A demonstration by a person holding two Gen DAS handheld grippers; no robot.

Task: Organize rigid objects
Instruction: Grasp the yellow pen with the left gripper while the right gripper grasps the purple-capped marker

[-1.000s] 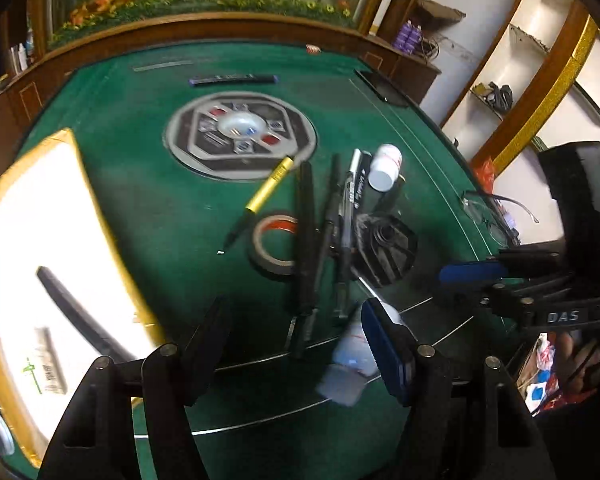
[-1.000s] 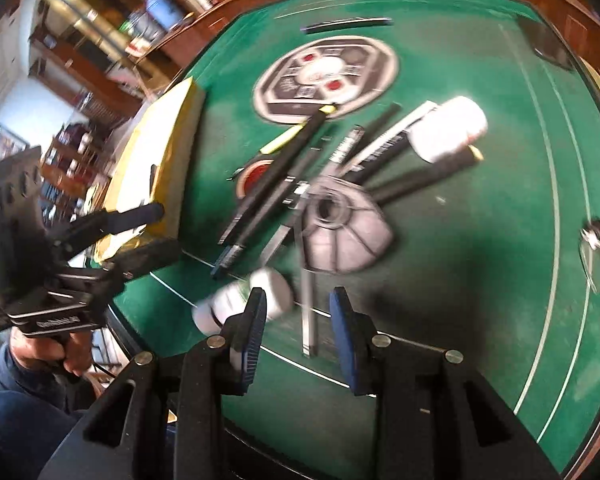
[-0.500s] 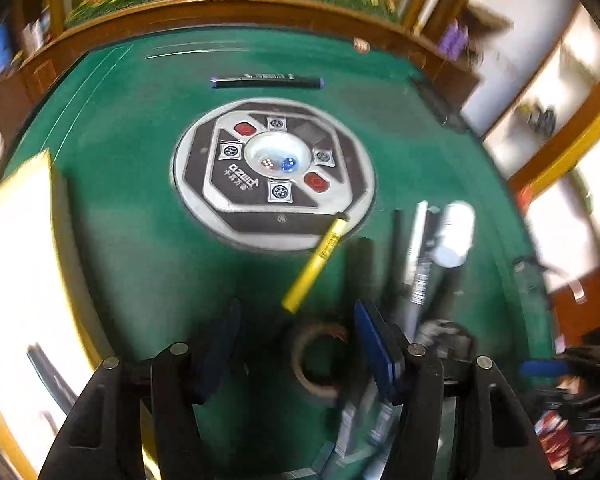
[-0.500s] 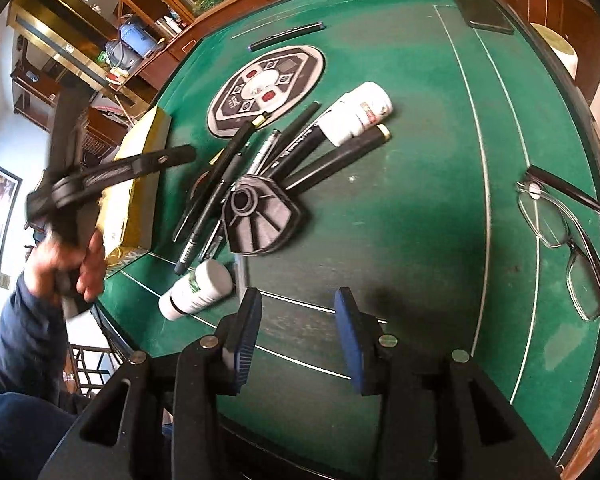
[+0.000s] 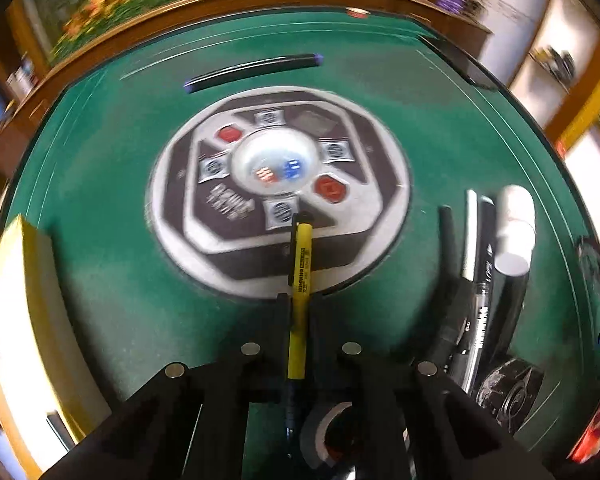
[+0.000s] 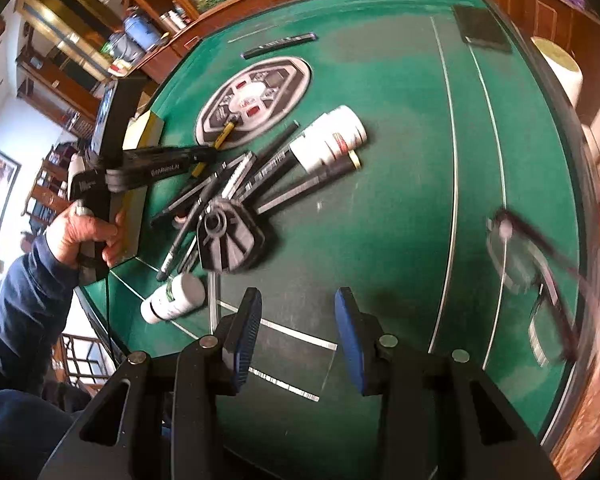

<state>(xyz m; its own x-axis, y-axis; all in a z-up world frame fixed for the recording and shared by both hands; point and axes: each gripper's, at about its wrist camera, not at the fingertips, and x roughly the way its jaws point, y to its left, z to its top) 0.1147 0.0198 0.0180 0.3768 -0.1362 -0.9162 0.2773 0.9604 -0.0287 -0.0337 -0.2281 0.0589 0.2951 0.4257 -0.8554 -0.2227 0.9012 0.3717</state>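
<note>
- So our left gripper (image 5: 298,312) has clamped down on the yellow pen (image 5: 300,280), jaws pinched tight around its barrel with basically no gap left.
- The pen's long axis runs straight out along the fingers: the top end pokes forward over the edge of the round dice panel (image 5: 280,184) in the middle of the green table (image 5: 100,200), the dark tip end goes back under the gripper body, just above the tape roll (image 5: 332,436).
- Seen from the right wrist camera, the left gripper (image 6: 204,156) sits at the near edge of that panel, right by the fan of pens.
- Our right gripper (image 6: 296,332) is partly open with nothing between the blue pads (image 6: 246,332). It hangs over bare felt near the front edge, well apart from the pen pile.
- The rest of the stuff is bunched together: black pens and markers (image 6: 236,184) fanned out, a black ribbed disc (image 6: 228,240) lying on their near ends, a white bottle (image 6: 328,140) at the far end, and a smaller white bottle (image 6: 172,300) lying on its side near the front edge.
- Glasses (image 6: 540,264) sit off to the right, away from all that.
- Containers: the only tray-like thing we can spot is the white, yellow-edged one (image 5: 16,320) on the left. It's blown out by glare, so we can't say what's in it. The clear dome on the panel holds a couple of dice (image 5: 280,170).
- Our guess is the pen goes left toward that tray, since the left hand is the closer one.
</note>
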